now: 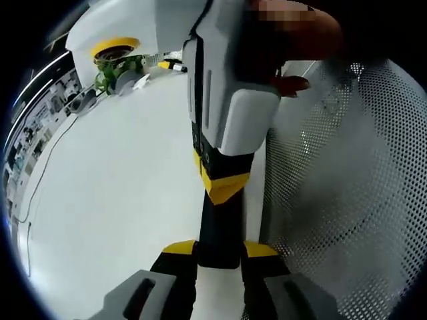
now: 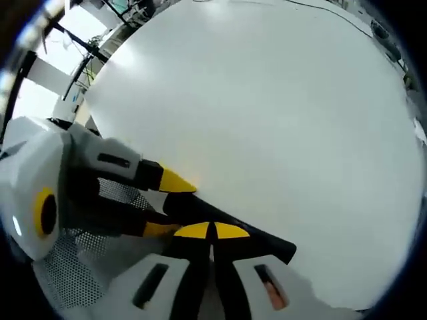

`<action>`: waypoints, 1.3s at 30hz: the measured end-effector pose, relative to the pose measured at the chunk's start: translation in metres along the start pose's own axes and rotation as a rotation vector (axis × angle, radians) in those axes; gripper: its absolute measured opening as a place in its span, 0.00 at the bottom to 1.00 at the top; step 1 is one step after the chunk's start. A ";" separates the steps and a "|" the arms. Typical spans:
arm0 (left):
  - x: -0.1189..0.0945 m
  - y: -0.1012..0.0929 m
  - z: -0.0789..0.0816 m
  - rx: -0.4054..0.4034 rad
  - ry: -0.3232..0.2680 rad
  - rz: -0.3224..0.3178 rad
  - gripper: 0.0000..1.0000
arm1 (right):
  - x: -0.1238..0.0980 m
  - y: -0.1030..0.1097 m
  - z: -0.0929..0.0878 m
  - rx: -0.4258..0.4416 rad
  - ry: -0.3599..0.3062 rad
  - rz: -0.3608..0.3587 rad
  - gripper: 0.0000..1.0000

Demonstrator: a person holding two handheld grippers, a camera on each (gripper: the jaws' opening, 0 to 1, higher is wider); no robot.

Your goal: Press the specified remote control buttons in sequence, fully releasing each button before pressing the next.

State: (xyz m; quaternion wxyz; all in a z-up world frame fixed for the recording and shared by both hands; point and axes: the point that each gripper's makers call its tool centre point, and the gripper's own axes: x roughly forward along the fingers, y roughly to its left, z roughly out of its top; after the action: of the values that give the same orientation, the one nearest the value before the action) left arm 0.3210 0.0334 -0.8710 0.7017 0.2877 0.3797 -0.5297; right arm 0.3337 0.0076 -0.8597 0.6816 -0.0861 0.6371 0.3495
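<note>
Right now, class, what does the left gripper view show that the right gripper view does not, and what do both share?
Left gripper view: a hand holding the right gripper, and a green plant at the table's far end.
Right gripper view: dark frame bars against bright light.
Both: the white table, the perforated mesh, and the black remote clamped in the left gripper.

White table (image 2: 267, 100) wide open, perforated mesh panel (image 1: 347, 173) blocking one side
</note>
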 end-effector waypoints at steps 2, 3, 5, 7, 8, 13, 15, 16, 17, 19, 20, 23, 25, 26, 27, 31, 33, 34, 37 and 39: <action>0.000 0.000 0.000 -0.001 0.000 0.000 0.25 | 0.001 0.001 -0.002 0.001 0.012 0.005 0.00; 0.000 0.000 0.000 -0.002 0.000 0.001 0.25 | 0.001 0.001 -0.002 -0.002 0.013 0.004 0.00; 0.000 0.000 0.000 -0.003 -0.001 0.001 0.25 | 0.002 0.003 -0.002 -0.010 0.014 0.005 0.00; 0.000 0.000 0.000 -0.004 -0.001 0.002 0.25 | 0.004 0.003 -0.004 -0.017 0.025 0.002 0.00; 0.000 0.000 0.000 -0.004 -0.002 0.002 0.25 | 0.005 0.001 -0.005 -0.027 0.034 -0.013 0.00; 0.000 0.000 0.000 0.000 -0.001 0.000 0.25 | 0.005 0.001 -0.005 -0.072 0.035 -0.025 0.00; 0.000 0.000 0.000 0.002 -0.001 -0.001 0.25 | 0.005 0.000 -0.005 -0.073 0.036 -0.024 0.00; 0.000 0.000 0.000 0.003 -0.001 -0.001 0.25 | 0.005 0.000 -0.005 -0.072 0.036 -0.023 0.00; 0.000 0.000 0.000 0.004 -0.002 -0.001 0.25 | 0.005 -0.001 -0.005 -0.068 0.035 -0.019 0.00; 0.000 0.000 0.000 0.005 -0.001 -0.001 0.25 | 0.006 -0.001 -0.005 -0.058 0.033 -0.018 0.00; 0.000 0.000 0.000 0.004 -0.001 -0.001 0.25 | 0.007 -0.001 -0.004 -0.065 0.038 -0.021 0.00; 0.000 0.000 0.000 0.007 0.001 -0.002 0.25 | 0.007 -0.001 -0.004 -0.132 0.074 -0.059 0.00; 0.000 0.000 0.000 0.009 0.005 -0.002 0.25 | 0.007 0.000 -0.004 -0.176 0.074 -0.079 0.00; 0.001 0.000 0.000 0.007 0.006 -0.001 0.26 | 0.008 0.000 -0.003 -0.181 0.065 -0.080 0.00; 0.000 0.000 0.000 0.005 0.005 -0.001 0.26 | 0.007 -0.001 -0.003 -0.159 0.063 -0.069 0.00; 0.000 0.000 0.000 -0.003 0.004 0.004 0.26 | 0.005 0.000 -0.004 -0.049 0.030 0.016 0.00; 0.000 -0.001 -0.001 -0.002 -0.001 0.008 0.25 | 0.004 -0.001 -0.006 0.032 0.021 0.053 0.00; 0.000 -0.001 -0.001 0.002 -0.003 0.007 0.25 | 0.002 0.000 -0.011 0.070 0.068 0.053 0.00; 0.000 -0.001 0.000 0.000 -0.004 0.007 0.25 | -0.008 -0.003 0.008 0.018 -0.040 0.040 0.00; 0.000 -0.001 0.000 -0.003 -0.003 0.008 0.25 | -0.019 -0.003 0.019 0.024 -0.106 0.056 0.00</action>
State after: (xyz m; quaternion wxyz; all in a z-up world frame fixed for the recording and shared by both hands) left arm 0.3203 0.0333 -0.8707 0.7049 0.2876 0.3782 -0.5267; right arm 0.3518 0.0094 -0.8401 0.7054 -0.0417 0.6064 0.3648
